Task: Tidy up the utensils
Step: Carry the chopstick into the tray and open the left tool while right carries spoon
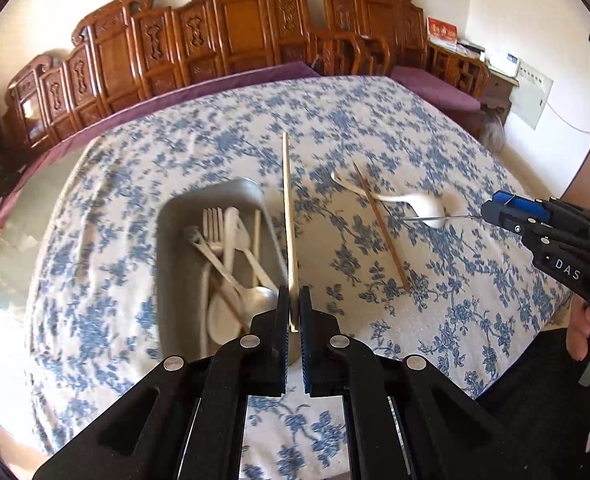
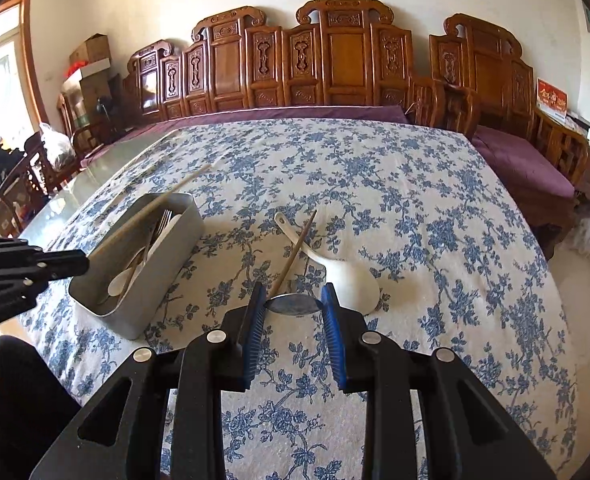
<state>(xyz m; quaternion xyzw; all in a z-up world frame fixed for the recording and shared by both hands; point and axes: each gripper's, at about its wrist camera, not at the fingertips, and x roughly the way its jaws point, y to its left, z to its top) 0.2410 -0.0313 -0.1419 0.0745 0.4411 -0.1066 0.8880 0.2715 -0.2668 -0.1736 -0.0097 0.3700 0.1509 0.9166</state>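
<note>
The left gripper [image 1: 293,308] pinches a chopstick [image 1: 288,216] above the tray [image 1: 167,280] to drop it, while the right gripper [image 2: 295,304] clamps a metal spoon [image 2: 293,305].

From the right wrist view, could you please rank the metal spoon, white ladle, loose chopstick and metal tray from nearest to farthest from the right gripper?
1. Metal spoon, between the right gripper fingers.
2. White ladle, just right of the tips.
3. Loose chopstick, ahead, crossing the ladle handle; close to call with the ladle.
4. Metal tray, far left.

A chopstick [image 2: 293,254] lies across a ladle [image 2: 335,268], right of the tray [image 2: 167,268].
</note>
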